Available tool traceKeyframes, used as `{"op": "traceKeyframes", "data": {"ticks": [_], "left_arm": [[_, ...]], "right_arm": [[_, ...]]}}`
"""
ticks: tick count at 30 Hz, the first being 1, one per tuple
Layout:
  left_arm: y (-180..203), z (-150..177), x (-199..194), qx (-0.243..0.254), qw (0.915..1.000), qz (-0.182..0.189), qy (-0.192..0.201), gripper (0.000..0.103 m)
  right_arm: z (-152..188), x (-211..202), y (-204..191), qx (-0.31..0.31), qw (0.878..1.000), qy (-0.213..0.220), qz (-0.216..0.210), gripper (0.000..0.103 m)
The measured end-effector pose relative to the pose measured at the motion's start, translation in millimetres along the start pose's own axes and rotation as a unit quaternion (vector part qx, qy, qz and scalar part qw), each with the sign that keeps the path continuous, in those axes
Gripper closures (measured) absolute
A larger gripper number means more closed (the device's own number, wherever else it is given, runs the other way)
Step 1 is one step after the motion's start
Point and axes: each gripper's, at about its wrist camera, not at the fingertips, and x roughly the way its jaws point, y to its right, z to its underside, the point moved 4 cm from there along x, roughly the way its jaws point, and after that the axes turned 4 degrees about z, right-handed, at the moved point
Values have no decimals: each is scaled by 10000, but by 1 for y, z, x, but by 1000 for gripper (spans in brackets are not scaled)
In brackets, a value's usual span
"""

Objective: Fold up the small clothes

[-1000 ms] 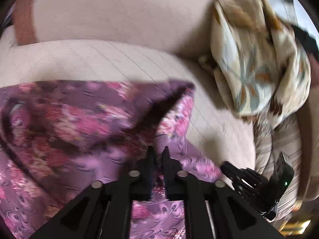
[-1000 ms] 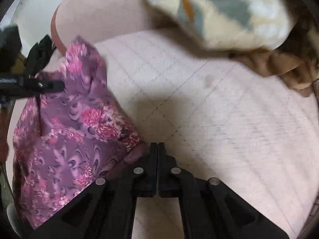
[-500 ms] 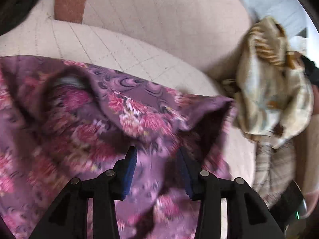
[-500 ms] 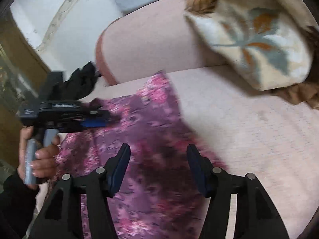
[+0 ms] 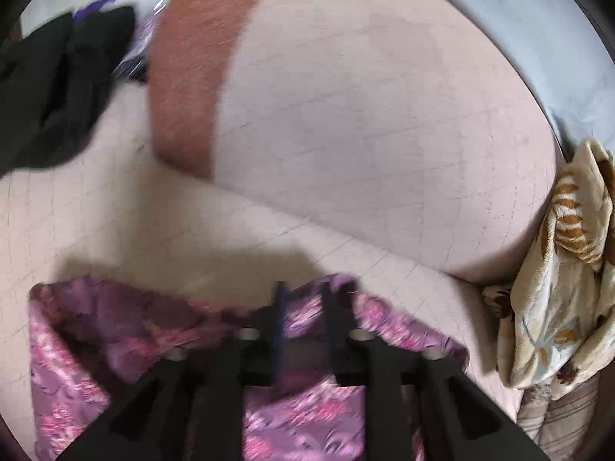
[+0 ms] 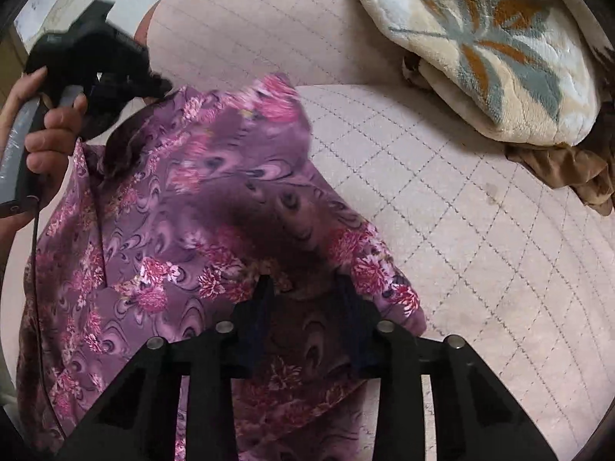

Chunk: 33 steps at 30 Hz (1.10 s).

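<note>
Quilted pink sofa seat (image 6: 480, 230) under purple floral garment (image 6: 173, 211) and leaf-patterned blanket (image 6: 499, 50)

Garment (image 6: 192, 211) lies on sofa seat (image 6: 480, 249), blanket (image 6: 499, 57) right.

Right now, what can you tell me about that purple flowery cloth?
The purple cloth is a thin, slightly shiny garment printed with pink flowers and swirls. It lies rumpled and partly doubled over on the quilted pink sofa seat. Both sets of fingers are parted above it, neither pinching it.
</note>
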Motion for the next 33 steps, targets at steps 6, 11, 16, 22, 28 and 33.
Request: {"op": "traceKeyframes", "data": {"ticks": [6, 11, 16, 22, 28, 33], "left_arm": [[-67, 36, -85, 261, 9993, 54, 244, 37], [-135, 56, -138, 573, 9881, -1152, 839, 31], [-151, 54, -107, 729, 9891, -1196, 455, 28], [-120, 27, -54, 1131, 9873, -1120, 19, 28], [-134, 9, -44, 594, 9974, -368, -164, 95], [-151, -13, -72, 215, 9993, 61, 300, 97]], "right_arm": [[-13, -36, 11, 276, 9965, 611, -506, 37], [-15, -33, 25, 473, 9968, 496, -403, 36], [-38, -34, 26, 604, 9950, 337, -722, 36], [-106, 20, 8, 475, 9945, -569, -744, 36], [-124, 71, 8, 229, 9931, -1147, 99, 85], [-137, 52, 17, 264, 9954, -919, 82, 99]]}}
